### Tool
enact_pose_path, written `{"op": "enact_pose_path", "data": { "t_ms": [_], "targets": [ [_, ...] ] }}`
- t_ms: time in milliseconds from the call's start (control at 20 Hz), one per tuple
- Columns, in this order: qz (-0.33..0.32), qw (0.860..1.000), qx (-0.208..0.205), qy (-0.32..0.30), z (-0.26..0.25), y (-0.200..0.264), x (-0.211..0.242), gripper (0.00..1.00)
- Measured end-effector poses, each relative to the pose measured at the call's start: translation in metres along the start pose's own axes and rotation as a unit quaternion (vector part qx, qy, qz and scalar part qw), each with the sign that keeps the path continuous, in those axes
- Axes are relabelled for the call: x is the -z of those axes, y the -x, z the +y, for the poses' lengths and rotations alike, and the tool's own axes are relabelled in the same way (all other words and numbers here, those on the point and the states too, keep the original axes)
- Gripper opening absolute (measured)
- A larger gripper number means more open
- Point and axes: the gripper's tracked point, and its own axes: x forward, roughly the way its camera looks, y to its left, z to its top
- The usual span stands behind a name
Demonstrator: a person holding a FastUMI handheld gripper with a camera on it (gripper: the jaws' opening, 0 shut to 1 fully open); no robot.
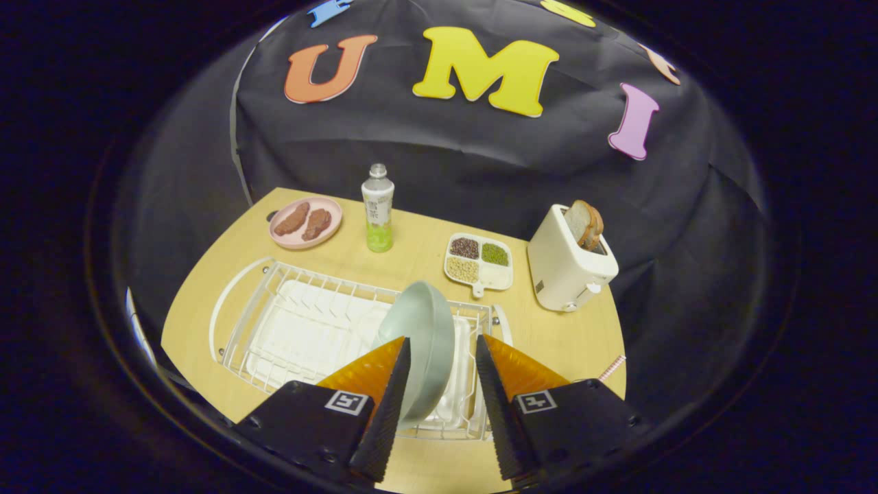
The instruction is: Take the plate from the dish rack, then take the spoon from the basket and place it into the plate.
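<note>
My tool (442, 346) sits nearest, its two fingers spread apart and clamped on nothing. Between them stands the pale grey-green plate (420, 343), upright on its edge in the right end of the white wire dish rack (274, 322); its rim is close beside my left finger (392, 398), though I cannot tell whether they touch, and it is clear of my right finger. The rack rests on the wooden bench (562, 336) with a white drip tray under its wires. Just right of my right finger, at the bench edge, a pink striped piece (612, 368) pokes out; what it belongs to I cannot tell. Beyond the rack lies a white divided dish (479, 261) of beans and grains, with a white toaster (568, 267) holding bread slices (586, 223) to its right. Farthest back stand a clear bottle (378, 208) with green drink and a pink plate (305, 221) carrying two brown pieces of meat.
</note>
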Motion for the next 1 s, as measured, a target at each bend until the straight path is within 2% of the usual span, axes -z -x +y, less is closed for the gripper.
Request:
{"op": "enact_pose_path", "data": {
  "t_ms": [250,450,650,1000],
  "targets": [
    [0.082,0.996,0.017,0.000,0.000,-0.026,0.008,0.38],
    [0.107,0.993,0.051,-0.006,-0.003,-0.030,0.008,0.28],
    [0.102,0.991,0.087,-0.005,0.005,-0.025,0.006,0.21],
    [0.069,0.987,0.146,0.007,0.015,-0.006,-0.001,0.18]
  ]
}}
